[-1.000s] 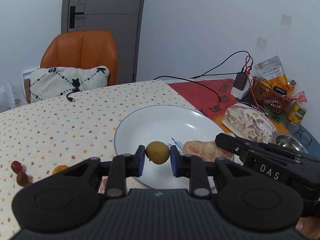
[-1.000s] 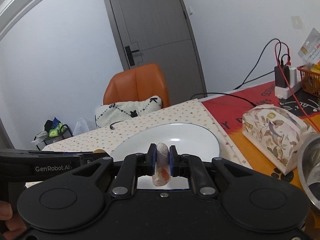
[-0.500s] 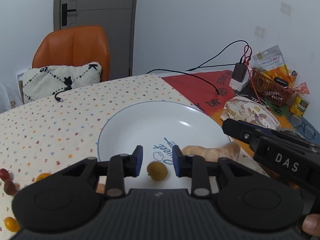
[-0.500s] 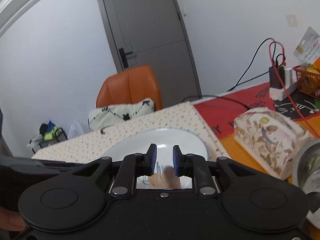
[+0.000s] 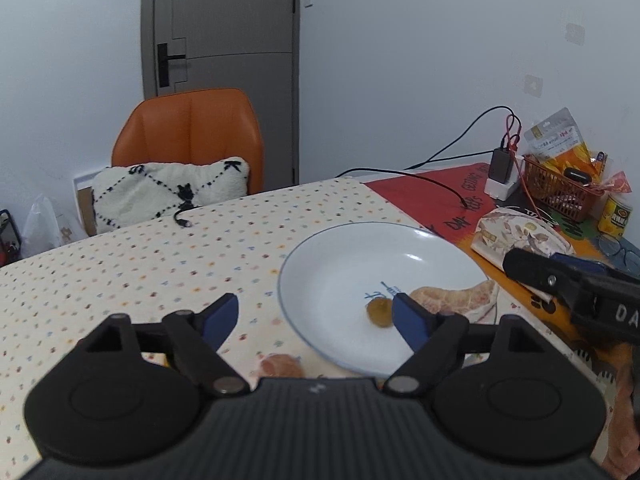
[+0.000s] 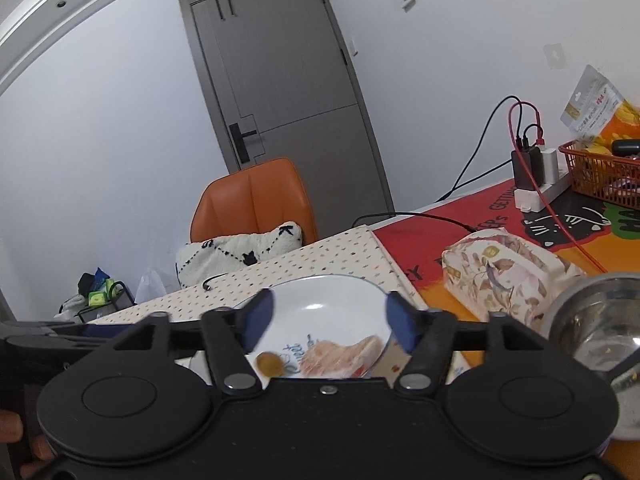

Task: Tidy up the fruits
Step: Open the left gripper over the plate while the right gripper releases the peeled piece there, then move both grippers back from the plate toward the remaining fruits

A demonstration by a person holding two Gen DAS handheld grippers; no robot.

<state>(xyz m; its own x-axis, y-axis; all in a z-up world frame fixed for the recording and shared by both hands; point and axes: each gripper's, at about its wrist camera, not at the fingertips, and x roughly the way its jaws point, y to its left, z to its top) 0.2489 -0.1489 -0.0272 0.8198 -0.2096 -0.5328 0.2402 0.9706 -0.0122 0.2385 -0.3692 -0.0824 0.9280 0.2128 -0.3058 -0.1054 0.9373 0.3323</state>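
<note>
the left tongs [image 5: 314,318] stand wide, having just been opening, with nothing pressed between the blue pads. the small brown round fruit [image 5: 378,312] lies loose on the white plate [image 5: 340,248], just beside the inner face of the right-hand pad; whether the two touch cannot be told. next to it on the plate rests the peeled pink citrus piece [image 5: 456,295]. the right tongs [image 6: 329,322] are likewise spread wide after just opening, holding nothing, and through their gap the same plate [image 6: 320,292], the round fruit [image 6: 269,363] and the citrus piece [image 6: 340,356] show below.

only the left view shows another pale pink piece [image 5: 280,365] lying on the dotted cloth of the worktop [image 5: 160,256], off the plate, just beyond the tool body. it also catches the other tool [image 5: 576,288] reaching in from the right, and a yellow can [image 5: 615,216] with glasses near it.

only the right view shows a clear glass vessel [image 6: 596,316] at the right edge, beside the floral tissue box [image 6: 504,268], and fingers [image 6: 16,428] at the lower left corner. both views take in the orange chair [image 5: 188,132] with its white cushion, the grey door and the orange basket [image 6: 600,176].
</note>
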